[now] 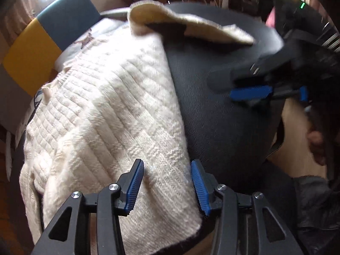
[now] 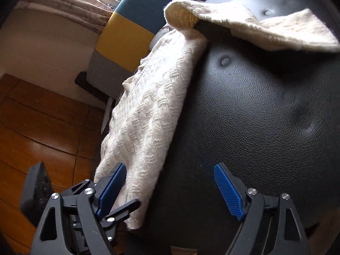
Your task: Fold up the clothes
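Closest to the left wrist lens we find the left gripper (image 1: 167, 188), its blue pads standing apart with nothing pinched between them; the near hem of the cream knit sweater (image 1: 110, 114) lies just beneath the gap. We note that the sweater is spread over the left part of a black leather seat (image 1: 223, 114), with one sleeve (image 1: 191, 24) thrown across the far side of the cushion. Farther right in the same view, the right gripper (image 1: 267, 92) hangs blurred above the bare leather, jaws apart and empty. A chair with a teal and yellow back (image 1: 48, 34) stands behind the garment. Passing to the right wrist view, we see the right gripper (image 2: 170, 188) again wide, with one pad over the sweater's (image 2: 148, 110) near edge and the other over the bare seat (image 2: 265, 116); no cloth is clamped. The sleeve (image 2: 244, 23) arches over the upper cushion, and the wooden floor (image 2: 42, 116) shows at the left. We judge that a fold has been laid down and released, so the step in hand is regrasping. The next move calls for choosing two points, probably the loose sleeve or the near hem, lowering both grippers onto the knit, and closing firmly, since thick, fuzzy cloth may slip from a shallow pinch.
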{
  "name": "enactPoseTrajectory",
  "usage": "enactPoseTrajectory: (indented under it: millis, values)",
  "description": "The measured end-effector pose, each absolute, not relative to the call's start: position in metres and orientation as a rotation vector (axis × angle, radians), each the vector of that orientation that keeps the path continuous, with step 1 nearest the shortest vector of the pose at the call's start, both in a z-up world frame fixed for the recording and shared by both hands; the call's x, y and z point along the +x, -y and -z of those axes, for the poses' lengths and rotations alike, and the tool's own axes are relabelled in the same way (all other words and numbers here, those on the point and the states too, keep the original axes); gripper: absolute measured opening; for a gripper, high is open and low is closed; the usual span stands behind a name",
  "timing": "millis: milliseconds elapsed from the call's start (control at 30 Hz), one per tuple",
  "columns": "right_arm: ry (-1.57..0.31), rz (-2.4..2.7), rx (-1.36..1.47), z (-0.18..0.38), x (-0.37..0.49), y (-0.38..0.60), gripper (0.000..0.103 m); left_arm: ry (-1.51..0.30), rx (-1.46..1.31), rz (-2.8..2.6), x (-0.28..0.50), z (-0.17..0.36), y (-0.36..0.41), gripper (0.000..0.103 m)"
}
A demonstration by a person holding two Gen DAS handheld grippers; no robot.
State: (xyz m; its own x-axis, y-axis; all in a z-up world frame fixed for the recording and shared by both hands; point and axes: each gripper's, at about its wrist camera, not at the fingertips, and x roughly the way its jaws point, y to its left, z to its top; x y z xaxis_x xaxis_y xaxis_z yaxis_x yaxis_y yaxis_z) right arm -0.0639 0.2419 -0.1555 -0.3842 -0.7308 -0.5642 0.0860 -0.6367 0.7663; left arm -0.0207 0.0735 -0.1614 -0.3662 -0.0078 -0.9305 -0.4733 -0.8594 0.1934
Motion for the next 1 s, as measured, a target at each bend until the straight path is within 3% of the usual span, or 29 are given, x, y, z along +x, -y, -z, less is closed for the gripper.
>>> enactPoseTrajectory:
  millis: [67, 100, 133, 167, 200, 367, 400, 500, 567, 600, 633, 700, 733, 800, 1000]
  values:
    - [0.900, 2.054, 1.298, 0.156, -0.063, -0.240, 0.088, -0.659, -1.551, -2.302, -0.023, 0.167, -0.073, 0.050]
    - [0.900, 2.052, 1.295, 0.156, -0.063, -0.239, 0.088, -0.637, -1.541, -2.310, -0.024, 0.166, -0.070, 0.046]
    - [0.900, 2.049, 1.292, 0.156, -0.064, -0.238, 0.089, -0.579, -1.549, -2.320, -0.027, 0.164, -0.064, 0.028]
    - [0.899, 2.047, 1.289, 0.156, -0.063, -0.237, 0.089, -0.461, -1.564, -2.321, -0.033, 0.159, -0.052, 0.017]
    - [0.904, 2.044, 1.284, 0.157, -0.063, -0.236, 0.091, -0.265, -1.585, -2.304, -0.041, 0.153, -0.035, 0.013]
    - [0.912, 2.056, 1.248, 0.157, -0.062, -0.226, 0.101, 0.652, -1.383, -2.126, -0.062, 0.109, 0.076, 0.010]
    - [0.906, 2.045, 1.243, 0.157, -0.061, -0.223, 0.103, 0.782, -1.322, -2.077, -0.063, 0.101, 0.096, 0.010]
    - [0.936, 1.969, 1.218, 0.157, -0.062, -0.213, 0.103, 0.912, -1.227, -2.010, -0.061, 0.090, 0.129, 0.010]
    - [1.046, 1.885, 1.189, 0.161, -0.064, -0.213, 0.085, 0.954, -1.203, -1.995, -0.059, 0.089, 0.138, 0.010]
    - [1.113, 1.855, 1.175, 0.164, -0.066, -0.214, 0.048, 0.963, -1.203, -1.997, -0.058, 0.091, 0.141, 0.010]
    - [1.180, 1.825, 1.161, 0.166, -0.067, -0.215, 0.028, 0.975, -1.206, -1.992, -0.057, 0.095, 0.143, 0.010]
    - [1.184, 1.820, 1.177, 0.170, -0.069, -0.208, 0.033, 1.002, -1.220, -1.974, -0.057, 0.105, 0.143, 0.010]
    - [1.202, 1.787, 1.208, 0.172, -0.071, -0.203, 0.053, 1.004, -1.233, -1.979, -0.057, 0.111, 0.141, 0.010]
    - [1.169, 1.802, 1.243, 0.169, -0.075, -0.191, 0.081, 1.003, -1.263, -1.991, -0.055, 0.123, 0.139, 0.010]
    - [0.677, 2.063, 1.262, 0.129, -0.088, -0.129, 0.081, 1.066, -1.328, -2.014, -0.055, 0.156, 0.150, 0.011]
